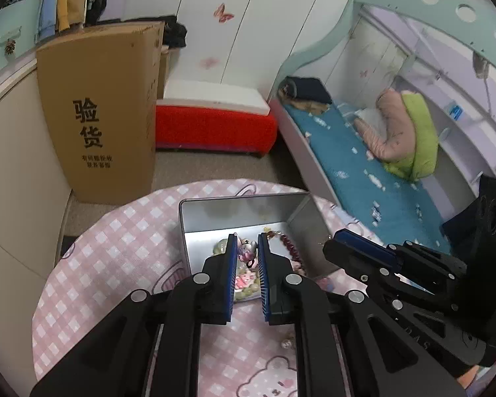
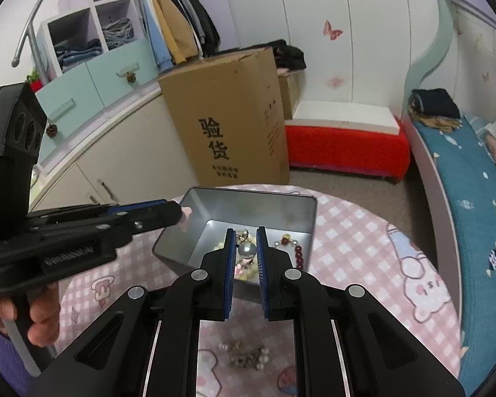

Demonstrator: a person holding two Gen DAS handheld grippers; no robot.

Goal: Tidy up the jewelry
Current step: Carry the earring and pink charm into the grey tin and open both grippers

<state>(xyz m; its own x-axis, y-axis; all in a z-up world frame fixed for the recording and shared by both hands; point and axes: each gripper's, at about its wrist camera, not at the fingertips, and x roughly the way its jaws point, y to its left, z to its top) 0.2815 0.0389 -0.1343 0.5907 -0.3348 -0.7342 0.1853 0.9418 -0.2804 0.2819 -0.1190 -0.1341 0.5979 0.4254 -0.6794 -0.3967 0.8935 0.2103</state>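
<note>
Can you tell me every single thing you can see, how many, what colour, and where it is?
tin box: one, silver, open, on the table
table: one, round, pink checked cloth with cartoon animals
red bead bracelet: one, dark red, in the tin, right side
pale bead bracelet: one, greenish-cream, in the tin
pearl pendant: one, grey, between the right fingers
small charm: one, pink and grey, between the left fingers
loose jewelry: small pile, pearly and brownish, on the table before the tin
cardboard box: one, brown, on the floor
red bench: one, white top
bed: one, blue cover
left gripper: black, blue pads
right gripper: black, blue pads
</note>
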